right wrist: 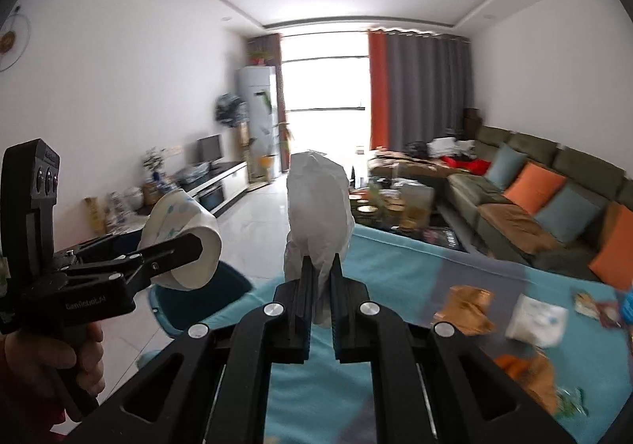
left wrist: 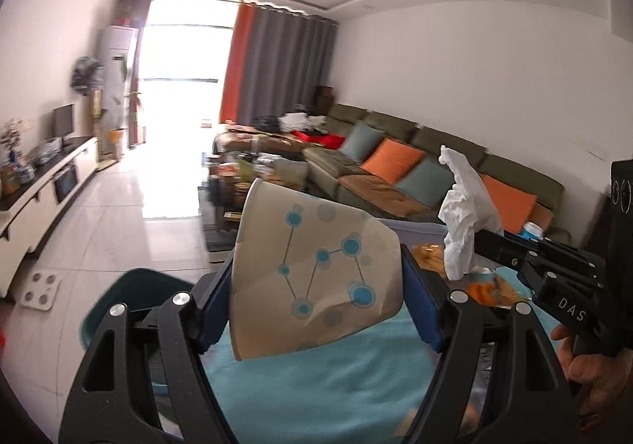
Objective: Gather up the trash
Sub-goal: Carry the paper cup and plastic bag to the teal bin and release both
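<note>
While the left gripper (left wrist: 316, 286) squeezes a crushed paper cup (left wrist: 312, 278) between its pads above the teal-covered table (right wrist: 395, 266), the right gripper (right wrist: 320, 297) clamps a crumpled white tissue (right wrist: 318, 206) that stands upright from its nearly closed fingers.

The paper cup (left wrist: 316, 278) looks matt and creased, printed with blue dots, while the tissue (right wrist: 318, 206) is soft, crumpled white paper. The teal tablecloth (left wrist: 328, 384) reads as smooth matt cloth; the floor tiles (left wrist: 118, 214) are glossy.
</note>
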A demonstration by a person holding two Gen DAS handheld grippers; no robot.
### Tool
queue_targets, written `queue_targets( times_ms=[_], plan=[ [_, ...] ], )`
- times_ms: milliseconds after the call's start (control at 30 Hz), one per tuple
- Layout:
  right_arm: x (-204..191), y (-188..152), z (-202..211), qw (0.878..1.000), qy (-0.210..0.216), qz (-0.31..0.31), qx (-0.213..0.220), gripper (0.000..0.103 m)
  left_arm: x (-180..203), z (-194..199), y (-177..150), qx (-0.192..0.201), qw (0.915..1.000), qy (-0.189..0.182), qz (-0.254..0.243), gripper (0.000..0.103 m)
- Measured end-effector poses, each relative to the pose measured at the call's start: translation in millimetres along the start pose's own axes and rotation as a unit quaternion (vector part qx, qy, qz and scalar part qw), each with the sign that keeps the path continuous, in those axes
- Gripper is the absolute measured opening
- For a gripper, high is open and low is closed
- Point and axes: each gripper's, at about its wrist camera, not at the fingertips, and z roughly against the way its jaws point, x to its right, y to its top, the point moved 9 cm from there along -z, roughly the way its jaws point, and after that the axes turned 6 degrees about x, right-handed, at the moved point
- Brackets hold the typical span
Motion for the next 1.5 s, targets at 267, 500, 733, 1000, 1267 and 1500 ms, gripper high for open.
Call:
queue_targets(
  times_ms=[267,500,733,1000,1267,1500],
  plan=[
    [-64.0,8.1,-54.7,0.996,0.073,0.031,-0.029,0.007,-76.1,36.8,-5.1,0.003,0.9963,0.084,0.019,0.074],
    [-108.1,6.1,-103.1,0.989,0.122,0.041,-0.076,0.007,-136.8,55.8,-12.7,-0.003,0.9899,0.137,0.035,0.074],
    [-140.8,-20.1,-155.6,0.978,0.140,0.060,-0.142,0.007,-179.7,49.8,-31.0,-0.030,0.9844,0.163,0.058,0.074],
    [-159.3,-57.1,-212.6,0.961,0.147,0.061,-0.226,0.007,-216.0,-20.1,-54.0,-0.074,0.9775,0.186,0.066,0.074],
    [-174.0,-81.5,-243.1,0.946,0.154,0.068,-0.278,0.009,-233.4,-78.5,-84.2,-0.122,0.9739,0.180,0.067,0.074],
    [-181.5,-95.6,-256.6,0.937,0.153,0.083,-0.302,0.014,-250.8,-102.5,-104.5,-0.148,0.9699,0.183,0.062,0.075]
  ],
)
